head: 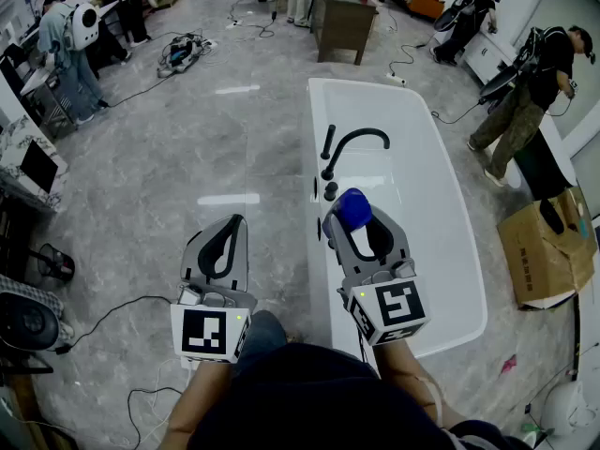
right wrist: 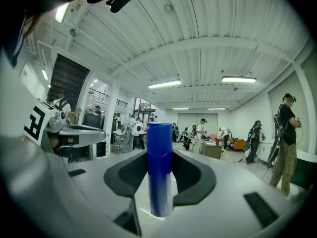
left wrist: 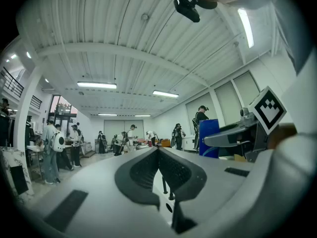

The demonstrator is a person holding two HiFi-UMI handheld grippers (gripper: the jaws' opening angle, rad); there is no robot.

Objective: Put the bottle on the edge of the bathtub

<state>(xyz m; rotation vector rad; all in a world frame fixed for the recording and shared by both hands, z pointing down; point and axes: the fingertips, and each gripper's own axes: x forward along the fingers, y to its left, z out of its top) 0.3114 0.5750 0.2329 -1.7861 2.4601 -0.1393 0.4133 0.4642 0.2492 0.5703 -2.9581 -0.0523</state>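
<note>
A blue bottle [head: 352, 206] stands upright between the jaws of my right gripper [head: 357, 220], which is shut on it. It is over the left rim of the white bathtub [head: 317, 120], just nearer to me than the black faucet [head: 354, 141]. In the right gripper view the bottle [right wrist: 159, 152] fills the gap of the right gripper [right wrist: 159, 165], and its base is close to a white surface. Whether it touches, I cannot tell. My left gripper [head: 236, 223] hangs over the floor left of the tub, shut and holding nothing [left wrist: 158, 152].
Several people work around the room's edges. A cardboard box [head: 548, 251] sits right of the tub and a wooden cabinet [head: 342, 22] beyond it. Cables [head: 122, 317] and a fan [head: 28, 322] lie on the floor at the left.
</note>
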